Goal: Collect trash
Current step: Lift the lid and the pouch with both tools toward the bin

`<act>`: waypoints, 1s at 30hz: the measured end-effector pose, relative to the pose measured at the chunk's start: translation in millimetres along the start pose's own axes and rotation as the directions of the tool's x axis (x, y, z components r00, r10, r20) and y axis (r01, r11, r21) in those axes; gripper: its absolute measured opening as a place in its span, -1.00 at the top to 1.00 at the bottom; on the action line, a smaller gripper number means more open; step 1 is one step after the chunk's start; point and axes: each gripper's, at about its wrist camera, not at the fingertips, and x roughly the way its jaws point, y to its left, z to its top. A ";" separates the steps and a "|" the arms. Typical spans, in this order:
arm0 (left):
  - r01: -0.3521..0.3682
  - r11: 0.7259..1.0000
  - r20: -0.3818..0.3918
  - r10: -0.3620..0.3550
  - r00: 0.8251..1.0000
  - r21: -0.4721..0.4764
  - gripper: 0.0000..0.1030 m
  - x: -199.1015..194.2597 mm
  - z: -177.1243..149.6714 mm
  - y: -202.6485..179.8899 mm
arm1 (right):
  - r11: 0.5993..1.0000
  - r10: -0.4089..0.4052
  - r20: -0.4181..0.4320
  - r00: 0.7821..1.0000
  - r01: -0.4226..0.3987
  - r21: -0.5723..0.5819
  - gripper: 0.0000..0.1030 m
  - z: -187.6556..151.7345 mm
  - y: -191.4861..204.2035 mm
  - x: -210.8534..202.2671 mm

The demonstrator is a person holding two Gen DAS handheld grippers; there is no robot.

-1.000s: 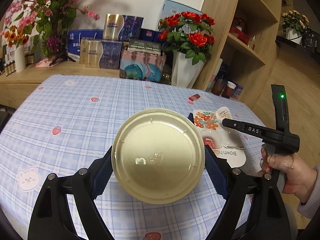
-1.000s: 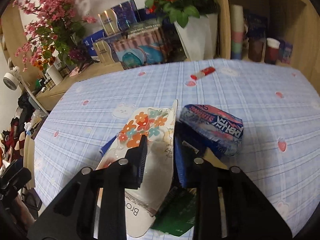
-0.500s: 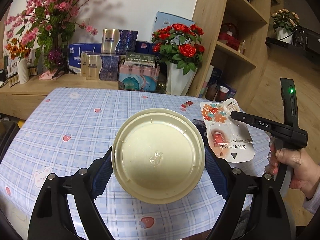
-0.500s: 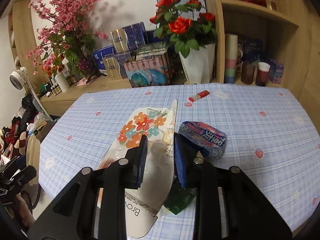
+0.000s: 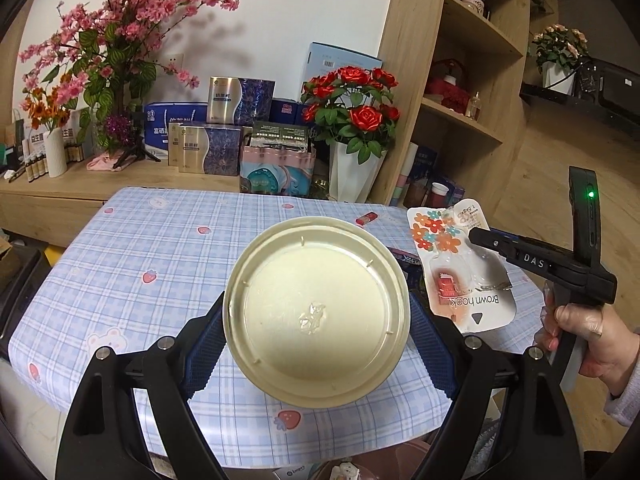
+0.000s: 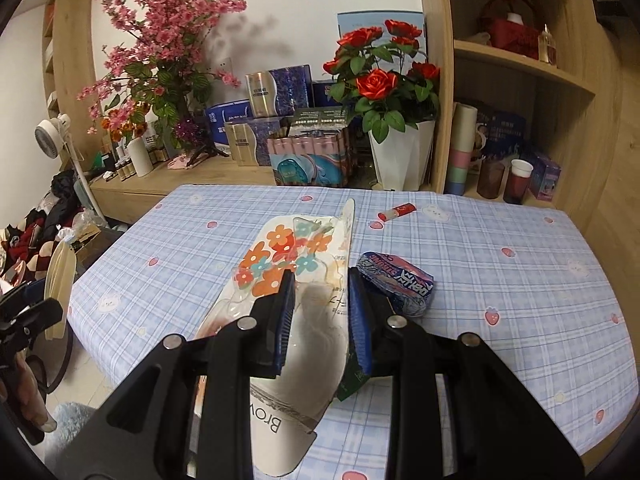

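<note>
A: How far along is the trash collecting?

B: Partway, I'd say. The left gripper [image 5: 316, 340] grasps a round cream bowl [image 5: 316, 312], its flat underside facing the camera, with a blue pad pressed against each side of the rim.

A: And the other hand?

B: The right gripper [image 6: 320, 312] is clenched on a white hook package [image 6: 288, 280] printed with orange flowers. The package sticks out ahead of the fingers [image 6: 280, 316] and trails back beneath them, and something dark green shows under the right finger, though I cannot tell what it is.

A: So what remains?

B: Just past the right fingertip a crumpled blue wrapper [image 6: 396, 284] lies on the checked tablecloth [image 6: 500, 280]. Farther ahead of the fingers, near the table's back edge, sits a small red and white tube [image 6: 396, 211].

A: Is there a bin anywhere?

B: None that I can make out. Both held pieces are lifted clear of the table, so my guess is they need dropping off somewhere before the wrapper and tube get picked up.
</note>
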 end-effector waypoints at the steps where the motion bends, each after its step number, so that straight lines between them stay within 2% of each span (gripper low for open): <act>1: -0.001 1.000 0.002 0.001 1.000 0.000 -0.60 -3.5 -0.6 -1.1 | 1.000 0.003 0.004 1.000 -0.003 -0.003 0.43 -0.9 0.5 -3.9; 20: -0.014 0.999 0.026 0.015 1.000 -0.038 -0.60 -64.0 -25.5 -22.1 | 0.996 0.075 0.059 0.995 -0.072 -0.059 0.44 -38.9 18.1 -80.1; 30: -0.016 0.999 0.041 0.018 0.999 -0.052 -0.60 -92.3 -39.4 -29.6 | 0.993 0.104 0.024 0.994 -0.102 -0.064 0.44 -72.7 29.3 -105.3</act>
